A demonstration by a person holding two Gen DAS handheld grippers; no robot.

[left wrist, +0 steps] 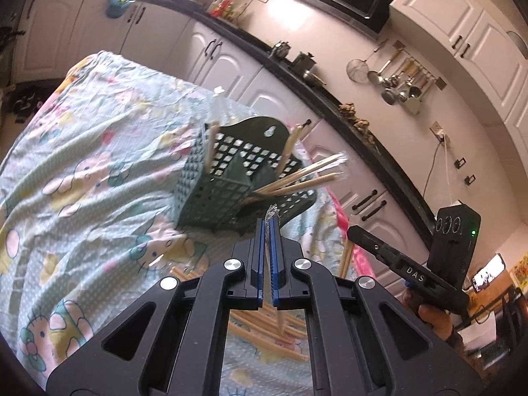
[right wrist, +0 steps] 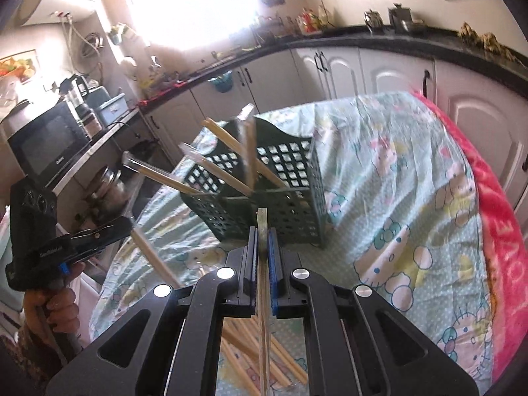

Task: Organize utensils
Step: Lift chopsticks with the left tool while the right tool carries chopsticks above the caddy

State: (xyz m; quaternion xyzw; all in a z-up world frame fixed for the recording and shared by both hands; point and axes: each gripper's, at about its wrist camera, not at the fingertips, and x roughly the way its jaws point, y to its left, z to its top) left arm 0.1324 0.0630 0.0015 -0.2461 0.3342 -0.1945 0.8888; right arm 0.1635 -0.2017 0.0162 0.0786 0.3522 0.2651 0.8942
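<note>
A dark green perforated utensil basket stands on the cloth-covered table, with several wooden chopsticks leaning out of its compartments. Held above the table just short of the basket, my left gripper is shut on a plastic-wrapped chopstick whose wrapped tip pokes out past the pads. My right gripper is shut on another chopstick, also short of the basket. Each gripper shows in the other's view, the right and the left, each with its stick.
More loose chopsticks lie on the patterned cloth below both grippers. A pink towel runs along the table's right side. Kitchen cabinets and a dark countertop stand behind the table; a person's hands grip both handles.
</note>
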